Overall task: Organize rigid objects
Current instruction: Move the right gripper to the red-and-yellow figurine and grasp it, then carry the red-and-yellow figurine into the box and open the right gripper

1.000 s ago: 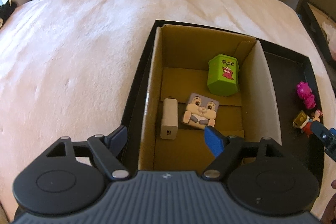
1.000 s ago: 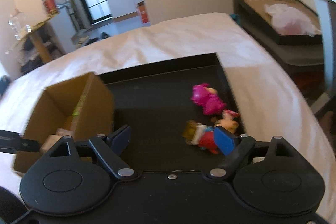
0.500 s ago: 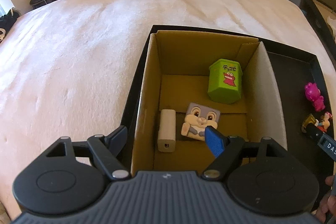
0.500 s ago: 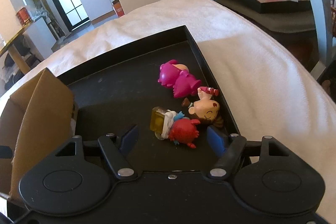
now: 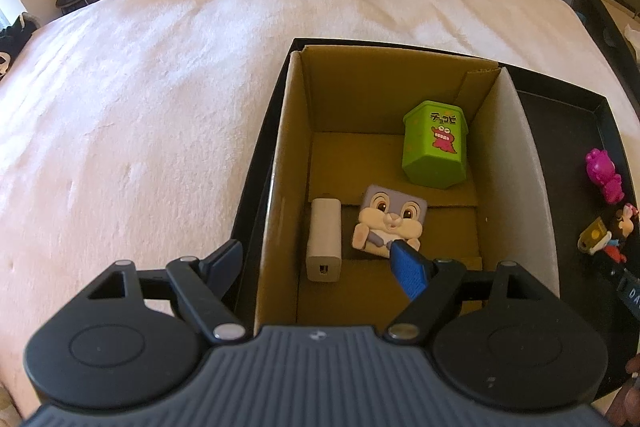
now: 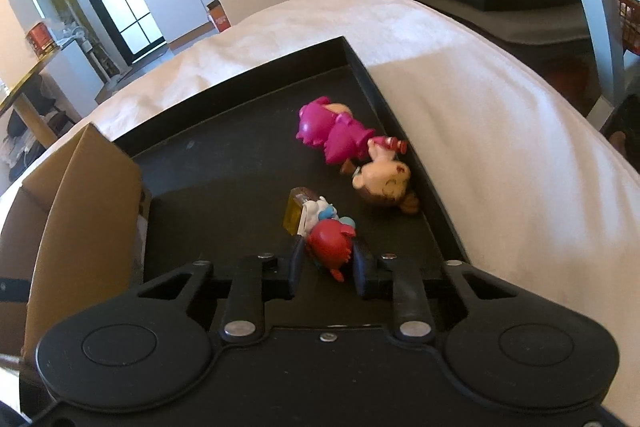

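Toys still loose on the black tray are what the right tongs have come for: their jaws are clamped on the red toy at lower centre of the right wrist view, gripping it by its round body, probably because that is the widest firm part within reach. Its white-and-yellow end sticks out up-left past the jaws. Just beyond, toward the tray's right rim, lie a doll head and a pink figure, touching or nearly so; they look next in line. In the left wrist view the left tongs hover apart and hold nothing, poised over the near end of the cardboard box, which stands on the left part of the tray. Inside the box sit a green tub upright at upper right, a bunny block face up in the middle, and a white charger flat beside it at left. So the box appears to be the collecting place, and free floor remains along its far and left sides. The tray rests on a white bed. My guess is the left tongs wait there to steady the box or simply to keep clear of the other side's lift.
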### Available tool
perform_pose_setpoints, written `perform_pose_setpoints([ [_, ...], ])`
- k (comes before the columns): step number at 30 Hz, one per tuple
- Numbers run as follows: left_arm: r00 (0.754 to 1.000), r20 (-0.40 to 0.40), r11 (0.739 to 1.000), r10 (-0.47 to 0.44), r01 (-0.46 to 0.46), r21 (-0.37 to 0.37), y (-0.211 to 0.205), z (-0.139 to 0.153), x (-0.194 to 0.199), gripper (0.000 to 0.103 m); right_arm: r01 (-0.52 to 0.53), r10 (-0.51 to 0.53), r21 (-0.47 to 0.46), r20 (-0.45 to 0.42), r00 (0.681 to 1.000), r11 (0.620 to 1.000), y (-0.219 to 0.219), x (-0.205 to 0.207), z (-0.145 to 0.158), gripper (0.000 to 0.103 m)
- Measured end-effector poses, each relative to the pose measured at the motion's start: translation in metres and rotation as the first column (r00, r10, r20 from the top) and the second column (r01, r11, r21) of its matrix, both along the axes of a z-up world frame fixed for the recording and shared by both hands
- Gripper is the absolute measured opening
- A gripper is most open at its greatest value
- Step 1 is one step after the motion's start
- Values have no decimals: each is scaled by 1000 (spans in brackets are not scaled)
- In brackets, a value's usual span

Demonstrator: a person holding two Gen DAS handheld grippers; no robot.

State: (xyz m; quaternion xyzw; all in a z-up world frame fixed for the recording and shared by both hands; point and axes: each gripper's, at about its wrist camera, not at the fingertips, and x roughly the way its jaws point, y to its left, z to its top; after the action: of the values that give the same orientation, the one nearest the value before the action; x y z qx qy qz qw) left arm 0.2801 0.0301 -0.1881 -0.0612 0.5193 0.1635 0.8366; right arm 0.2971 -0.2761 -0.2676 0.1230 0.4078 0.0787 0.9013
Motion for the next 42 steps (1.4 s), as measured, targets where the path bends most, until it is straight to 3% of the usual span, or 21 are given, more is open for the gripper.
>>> perform_pose_setpoints([
  [7, 1000, -6, 1000, 13, -13, 2, 2, -2, -1, 80, -24, 25, 23, -36, 999, 999, 3, -4, -2, 31],
  [11, 1000, -11, 1000, 10, -10, 3, 1, -4, 1, 80, -25, 26, 13, -12, 1000, 1000, 4, 0, -4, 50],
  [13, 1000, -14, 1000, 10, -10, -1, 1, -5, 2, 80, -28, 28, 0, 2, 1000, 1000, 5, 3, -7, 53],
  [17, 1000, -18, 1000, 6, -6, 0, 0, -7, 3, 80, -47, 47, -22, 23, 999, 999, 9, 9, -7, 53],
  [18, 1000, -21, 1000, 6, -6, -1, 0, -8, 3, 80, -52, 52, -26, 23, 998, 998, 10, 8, -7, 50],
  [19, 1000, -23, 1000, 7, -7, -3, 0, -8, 3, 80, -67, 67, -13, 22, 998, 998, 11, 8, -6, 39],
  [25, 1000, -19, 1000, 12, -12, -19, 4, -7, 1, 80, -92, 92, -25, 10, 996, 995, 15, 2, 1, 33],
  [42, 1000, 15, 997, 16, -15, -72, 13, 1, -14, 80, -101, 103, -50, 56, 993, 994, 22, -12, 47, 31],
])
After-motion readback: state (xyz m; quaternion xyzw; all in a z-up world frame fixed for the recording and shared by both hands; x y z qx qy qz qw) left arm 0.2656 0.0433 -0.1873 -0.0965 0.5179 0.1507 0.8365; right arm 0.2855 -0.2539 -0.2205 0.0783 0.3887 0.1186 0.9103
